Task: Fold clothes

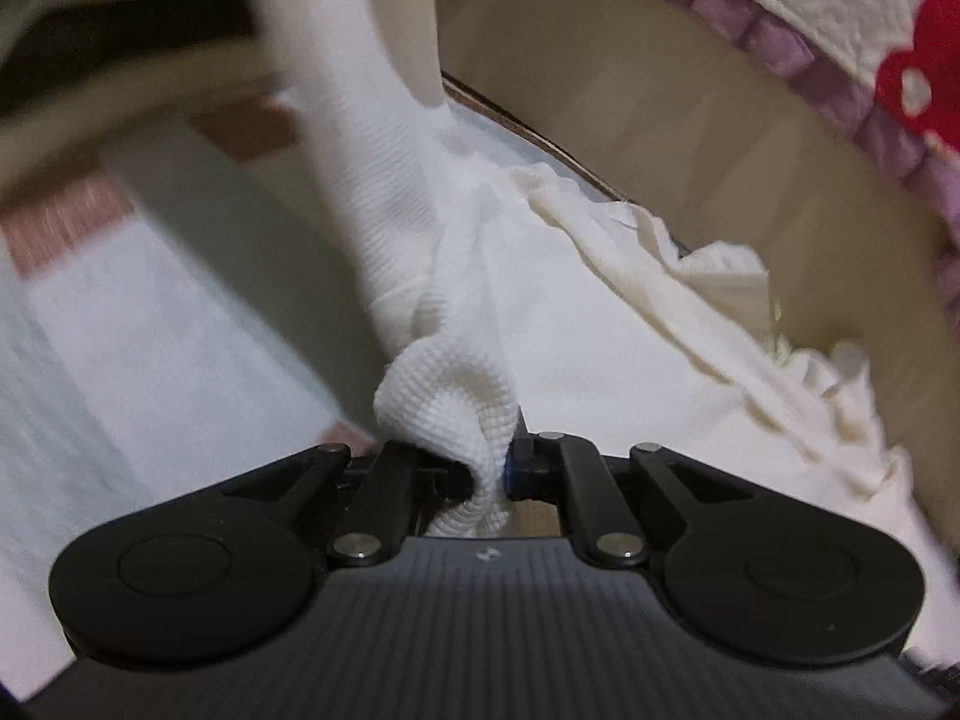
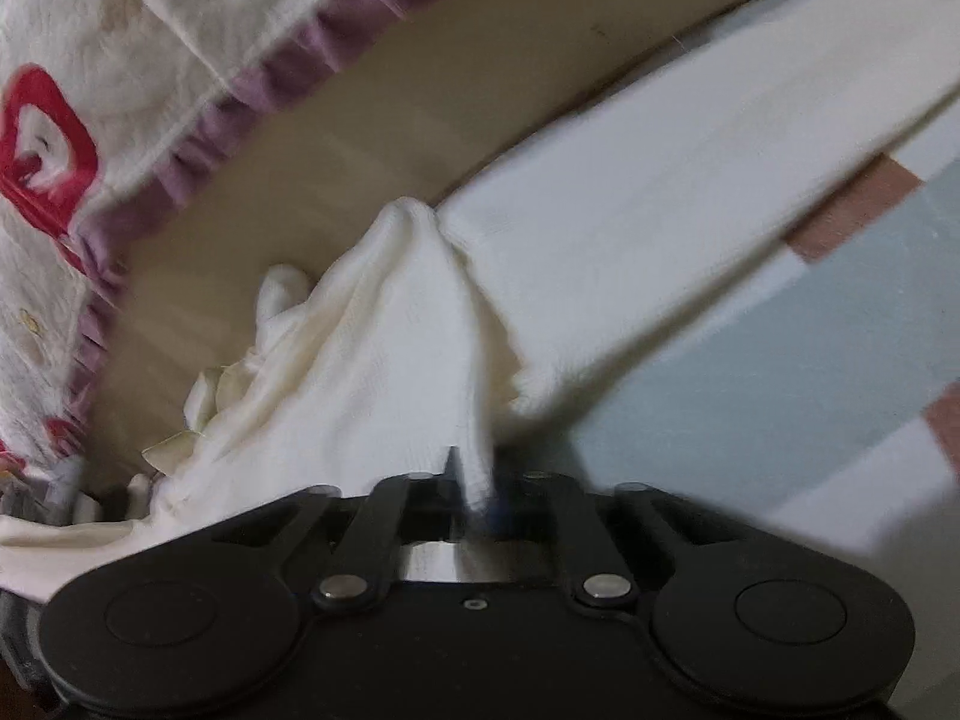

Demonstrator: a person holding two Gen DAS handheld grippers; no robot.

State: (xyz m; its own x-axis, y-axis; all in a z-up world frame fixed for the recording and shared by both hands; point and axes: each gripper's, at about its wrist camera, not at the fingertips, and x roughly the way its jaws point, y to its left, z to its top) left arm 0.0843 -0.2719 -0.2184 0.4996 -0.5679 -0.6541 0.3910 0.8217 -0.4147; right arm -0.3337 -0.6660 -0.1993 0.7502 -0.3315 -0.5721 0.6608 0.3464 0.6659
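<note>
A white ribbed garment [image 1: 600,312] lies rumpled on a pale sheet, with a long part stretching up and away. My left gripper [image 1: 489,468] is shut on a bunched fold of that garment, which bulges out above the jaws. In the right wrist view the same white garment [image 2: 384,360] rises in a ridge toward the camera. My right gripper [image 2: 474,492] is shut on its edge, the cloth pinched thin between the black jaws. That view is blurred around the fingers.
The pale sheet [image 1: 150,312] has reddish-brown rectangles [image 2: 852,210] on it. A tan surface [image 1: 690,120] runs behind the garment. A quilted white cover with a purple ruffle and red pattern [image 2: 120,90] hangs over the far side.
</note>
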